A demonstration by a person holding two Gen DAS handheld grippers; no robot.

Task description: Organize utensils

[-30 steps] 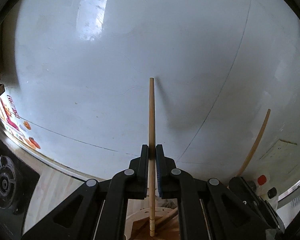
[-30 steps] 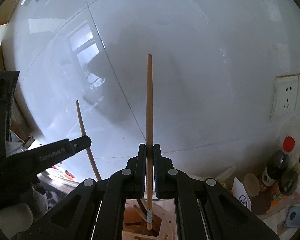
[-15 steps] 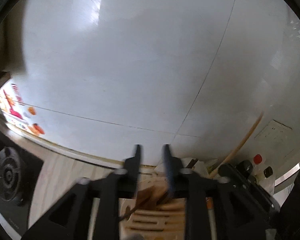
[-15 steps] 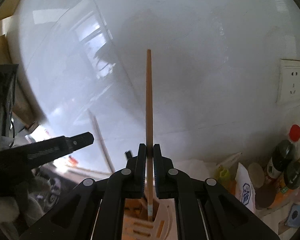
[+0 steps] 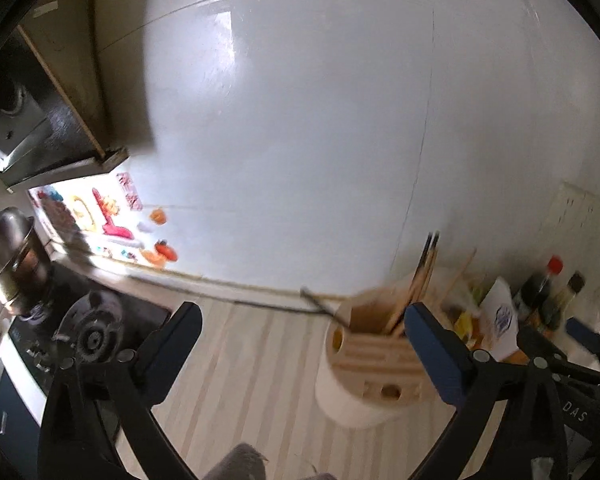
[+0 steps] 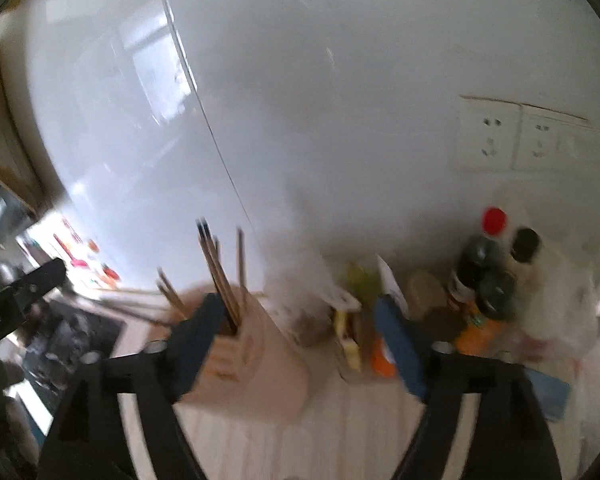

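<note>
A white and wood utensil holder [image 5: 364, 372] stands on the striped counter by the white wall, with several wooden chopsticks [image 5: 416, 288] upright in it. My left gripper [image 5: 302, 336] is open and empty, pulled back, with the holder just inside its right finger. In the right wrist view the holder [image 6: 252, 356] and its chopsticks [image 6: 220, 276] sit behind my left finger. My right gripper [image 6: 300, 340] is open and empty. The view is blurred.
A gas stove [image 5: 88, 332] and a metal pot [image 5: 8, 252] are at the left. Sauce bottles [image 6: 484, 276], packets [image 6: 352, 336] and a blue cloth [image 6: 548, 392] crowd the right by wall sockets [image 6: 520, 140]. A long thin stick [image 5: 260, 296] lies along the wall.
Both grippers opened and let go of their chopsticks, which now stand in the holder. Both grippers pulled back and tilted down toward the counter.
</note>
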